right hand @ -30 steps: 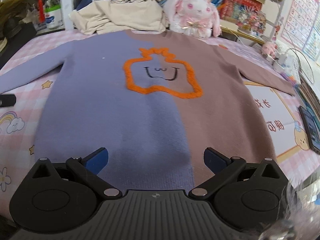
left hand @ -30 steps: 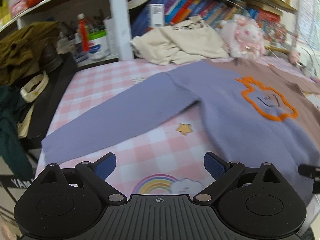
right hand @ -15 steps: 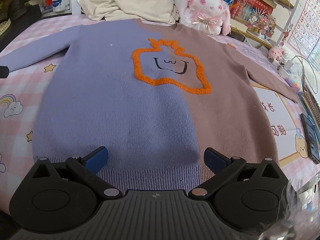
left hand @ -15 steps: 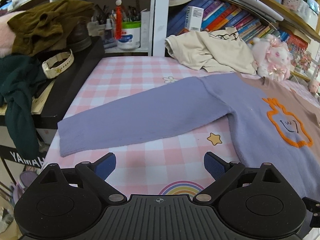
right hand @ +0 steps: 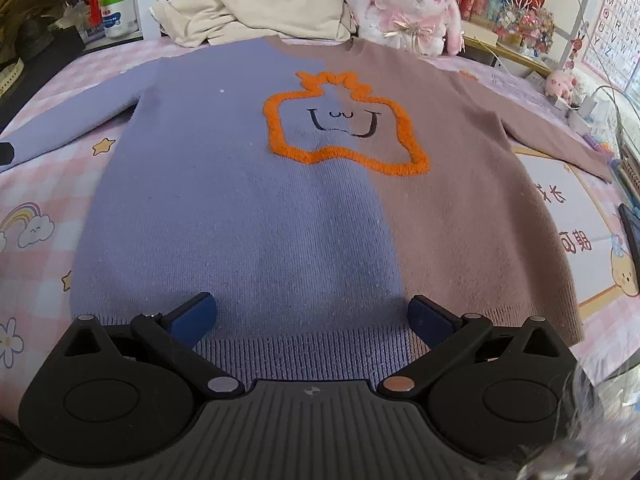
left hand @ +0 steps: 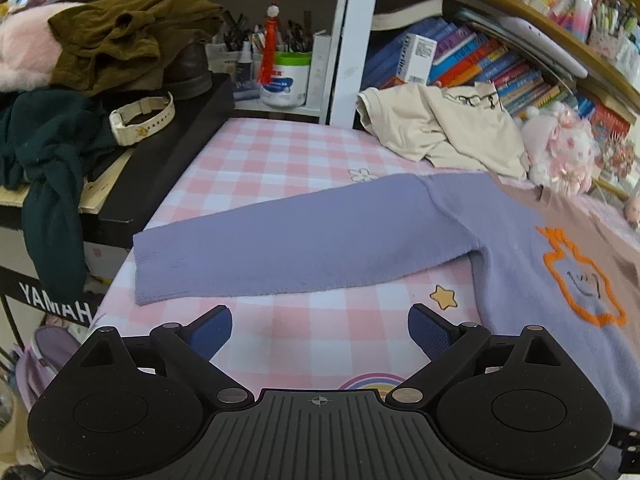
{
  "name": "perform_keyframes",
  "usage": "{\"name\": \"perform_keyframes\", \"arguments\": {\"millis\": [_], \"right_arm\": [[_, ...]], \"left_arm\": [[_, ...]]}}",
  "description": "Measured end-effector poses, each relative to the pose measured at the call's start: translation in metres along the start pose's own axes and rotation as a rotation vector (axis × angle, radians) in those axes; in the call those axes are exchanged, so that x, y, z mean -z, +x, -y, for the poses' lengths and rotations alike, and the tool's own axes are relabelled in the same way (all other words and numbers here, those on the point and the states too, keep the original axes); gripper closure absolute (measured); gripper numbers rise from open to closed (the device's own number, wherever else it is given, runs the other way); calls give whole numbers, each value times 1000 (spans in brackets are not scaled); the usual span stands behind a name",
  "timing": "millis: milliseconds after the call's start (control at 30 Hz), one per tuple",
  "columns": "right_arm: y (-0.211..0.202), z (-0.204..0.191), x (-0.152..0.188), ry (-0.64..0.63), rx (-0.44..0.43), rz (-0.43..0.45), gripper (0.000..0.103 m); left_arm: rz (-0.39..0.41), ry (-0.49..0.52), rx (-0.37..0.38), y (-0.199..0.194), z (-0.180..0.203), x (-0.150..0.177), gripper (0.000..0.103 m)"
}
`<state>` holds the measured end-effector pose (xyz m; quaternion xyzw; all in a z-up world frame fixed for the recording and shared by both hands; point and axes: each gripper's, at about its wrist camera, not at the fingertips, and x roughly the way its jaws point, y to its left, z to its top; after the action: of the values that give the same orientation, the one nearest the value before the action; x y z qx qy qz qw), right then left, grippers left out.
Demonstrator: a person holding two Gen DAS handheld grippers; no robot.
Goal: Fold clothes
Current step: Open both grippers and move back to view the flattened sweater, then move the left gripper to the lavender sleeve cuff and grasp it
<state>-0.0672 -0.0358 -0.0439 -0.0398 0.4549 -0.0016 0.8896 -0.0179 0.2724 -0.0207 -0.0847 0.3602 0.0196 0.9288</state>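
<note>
Across the pink checked bedspread (left hand: 280,168) our flat lilac-and-mauve knitted sweater (right hand: 280,208) lies ungrasped, left gripper (left hand: 319,330) and right gripper (right hand: 313,314) both released, so we risk bunching its soft hem.

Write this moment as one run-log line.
sweater: flat, unfolded | left gripper: open, facing purple sleeve | right gripper: open, above hem

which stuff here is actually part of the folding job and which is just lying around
Part of the job:
two-tone sweater, spread flat
purple sleeve, stretched out
left gripper, open
right gripper, open, over the hem

Lying about:
cream shirt, crumpled; may be folded later
plush bunny
white watch
books
</note>
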Motion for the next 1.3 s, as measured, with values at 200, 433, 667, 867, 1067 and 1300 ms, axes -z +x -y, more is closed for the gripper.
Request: {"name": "perform_keyframes", "arguments": {"millis": [200, 433, 667, 867, 1067, 1300], "right_arm": [[-1, 0, 1, -13, -1, -3, 0], [-3, -4, 1, -43, 11, 18, 0], [-22, -5, -1, -46, 20, 158, 0], [-22, 4, -7, 14, 31, 149, 0], [-22, 9, -8, 53, 57, 131, 0], [-21, 15, -8, 87, 65, 97, 0]], "left_arm": [[-55, -17, -20, 5, -7, -1, 6], [-105, -54, -66, 12, -25, 3, 7], [4, -173, -88, 10, -63, -2, 16], [-14, -258, -137, 24, -89, -11, 29], [-11, -273, -143, 30, -95, -16, 30], [-16, -318, -107, 36, -95, -24, 45]]}}
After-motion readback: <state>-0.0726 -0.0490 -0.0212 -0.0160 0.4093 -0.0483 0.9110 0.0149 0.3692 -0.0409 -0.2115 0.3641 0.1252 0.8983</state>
